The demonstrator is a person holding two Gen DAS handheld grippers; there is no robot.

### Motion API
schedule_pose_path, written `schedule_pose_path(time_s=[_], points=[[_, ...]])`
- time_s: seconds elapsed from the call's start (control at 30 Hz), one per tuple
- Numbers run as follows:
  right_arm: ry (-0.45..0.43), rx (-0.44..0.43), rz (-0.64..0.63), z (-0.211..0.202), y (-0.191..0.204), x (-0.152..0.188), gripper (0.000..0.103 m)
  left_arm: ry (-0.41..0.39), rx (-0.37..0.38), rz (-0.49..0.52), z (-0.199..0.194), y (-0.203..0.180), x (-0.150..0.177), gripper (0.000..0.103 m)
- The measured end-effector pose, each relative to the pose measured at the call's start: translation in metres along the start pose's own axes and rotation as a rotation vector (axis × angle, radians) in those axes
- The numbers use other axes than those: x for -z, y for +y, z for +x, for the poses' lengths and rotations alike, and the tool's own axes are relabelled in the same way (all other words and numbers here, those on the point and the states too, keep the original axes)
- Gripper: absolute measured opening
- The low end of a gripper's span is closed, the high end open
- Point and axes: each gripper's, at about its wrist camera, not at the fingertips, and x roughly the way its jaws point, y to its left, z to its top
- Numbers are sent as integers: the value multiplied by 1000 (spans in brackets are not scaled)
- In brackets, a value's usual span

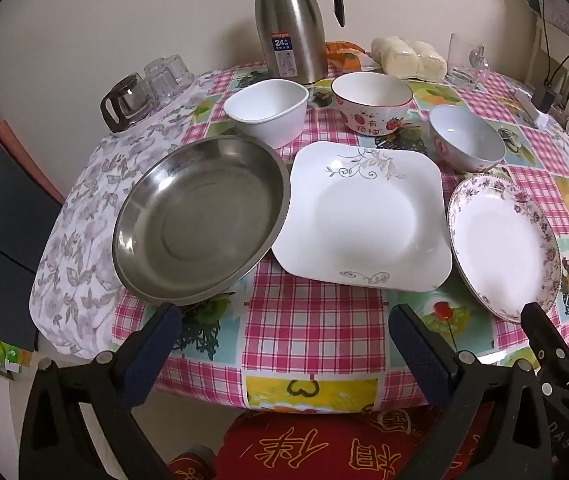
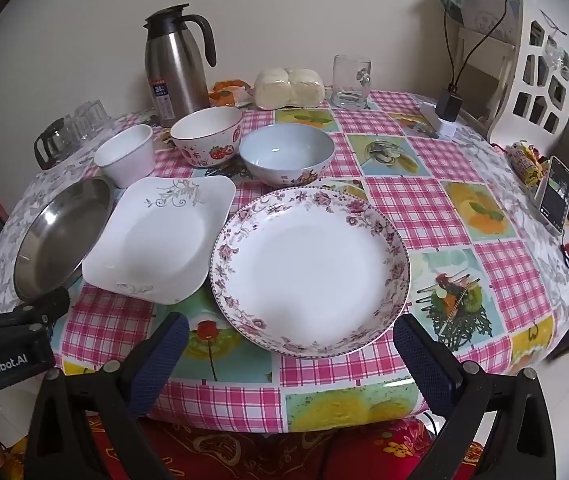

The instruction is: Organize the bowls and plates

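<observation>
A steel round plate (image 1: 200, 220), a white square plate (image 1: 364, 216) and a floral round plate (image 1: 500, 244) lie in a row near the table's front edge. Behind them stand a white bowl (image 1: 268, 112), a strawberry bowl (image 1: 370, 102) and a pale blue bowl (image 1: 464, 138). My left gripper (image 1: 284, 344) is open and empty at the front edge, below the steel and square plates. My right gripper (image 2: 290, 356) is open and empty, just in front of the floral plate (image 2: 310, 268). The right view also shows the square plate (image 2: 160, 236), steel plate (image 2: 60, 236) and blue bowl (image 2: 286, 156).
A steel thermos jug (image 1: 290, 24), upturned glasses (image 1: 164, 76), a glass mug (image 1: 464, 60) and wrapped buns (image 1: 408, 60) stand at the back. A phone (image 2: 556, 200) and a white chair (image 2: 532, 68) are at the right. A red cushioned seat (image 1: 324, 448) is below the table edge.
</observation>
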Motion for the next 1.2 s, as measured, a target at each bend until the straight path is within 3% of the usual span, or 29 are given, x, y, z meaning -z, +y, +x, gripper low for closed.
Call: schedule_pose_path(time_s=[1.2], points=[[1, -10, 27, 0, -6, -1, 103, -3, -5, -19, -1, 1, 0, 103]])
